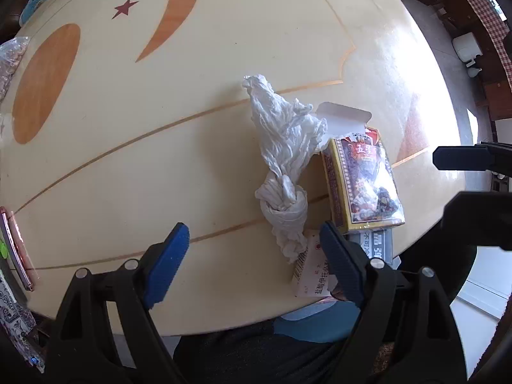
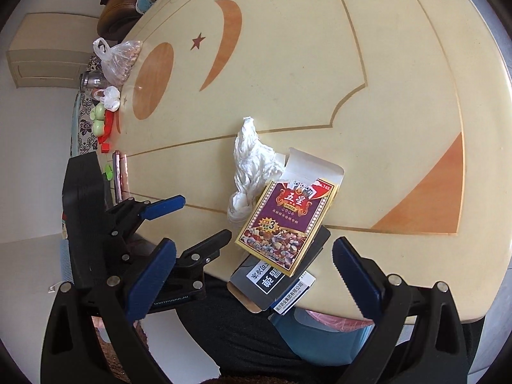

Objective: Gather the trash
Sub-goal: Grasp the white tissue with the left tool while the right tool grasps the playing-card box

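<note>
Left tongs (image 1: 252,249) wide open, holding nothing, low in the frame over the tissue (image 1: 284,163) tail and a white box (image 1: 308,275). Right tongs (image 2: 256,272) likewise open and empty, straddling the purple box (image 2: 284,220) stacked on a grey box (image 2: 275,283) at the bench (image 2: 368,96) edge, lower centre. Risks: grey box overhanging, easily nudged off; stack sliding apart under a pinch; soft tissue slipping free; both tongs colliding over one crowded pile.

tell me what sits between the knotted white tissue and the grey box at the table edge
The purple-and-gold card box, flap open, lies between the knotted tissue and the grey box, overlapping the latter. The right wrist view shows it best.
</note>
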`<action>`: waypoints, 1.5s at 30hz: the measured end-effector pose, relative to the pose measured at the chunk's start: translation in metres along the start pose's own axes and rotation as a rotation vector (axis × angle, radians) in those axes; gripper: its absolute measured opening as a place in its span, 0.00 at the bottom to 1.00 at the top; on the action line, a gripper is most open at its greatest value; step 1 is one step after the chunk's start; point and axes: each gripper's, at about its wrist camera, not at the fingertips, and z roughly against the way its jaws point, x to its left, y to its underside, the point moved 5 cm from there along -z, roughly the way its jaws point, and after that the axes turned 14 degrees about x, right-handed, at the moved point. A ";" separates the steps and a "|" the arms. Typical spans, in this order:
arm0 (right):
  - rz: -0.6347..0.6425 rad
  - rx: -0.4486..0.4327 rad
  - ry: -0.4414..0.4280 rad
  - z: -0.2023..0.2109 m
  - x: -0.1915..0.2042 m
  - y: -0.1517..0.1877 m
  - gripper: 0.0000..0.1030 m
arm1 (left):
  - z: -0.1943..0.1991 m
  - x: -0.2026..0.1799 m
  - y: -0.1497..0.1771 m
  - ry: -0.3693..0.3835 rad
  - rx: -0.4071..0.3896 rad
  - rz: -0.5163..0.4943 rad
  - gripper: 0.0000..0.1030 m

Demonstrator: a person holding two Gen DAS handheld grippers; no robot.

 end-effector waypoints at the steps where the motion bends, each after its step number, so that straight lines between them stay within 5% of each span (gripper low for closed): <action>1: -0.006 0.013 0.003 -0.004 -0.003 -0.003 0.93 | -0.002 0.000 -0.003 0.011 0.003 0.002 0.79; 13: -0.048 0.082 0.037 -0.042 -0.020 -0.034 0.92 | -0.021 -0.004 -0.020 0.092 0.030 0.013 0.79; 20: -0.021 0.087 0.069 -0.047 -0.022 -0.042 0.63 | -0.030 -0.006 -0.028 0.114 0.040 0.022 0.79; 22: -0.020 0.087 0.064 -0.048 -0.024 -0.043 0.61 | -0.031 -0.006 -0.031 0.120 0.041 0.022 0.78; 27: 0.008 0.071 0.060 -0.045 -0.027 -0.042 0.60 | -0.029 -0.007 -0.040 0.110 0.031 0.025 0.70; 32: 0.023 0.049 0.046 -0.039 -0.029 -0.042 0.59 | -0.025 -0.006 -0.045 0.096 0.020 0.040 0.42; 38: 0.025 0.028 0.047 -0.034 -0.031 -0.042 0.59 | -0.024 -0.009 -0.049 0.075 0.018 0.041 0.31; 45: 0.027 0.015 0.064 -0.033 -0.028 -0.040 0.59 | -0.015 -0.034 -0.055 0.060 0.005 0.042 0.28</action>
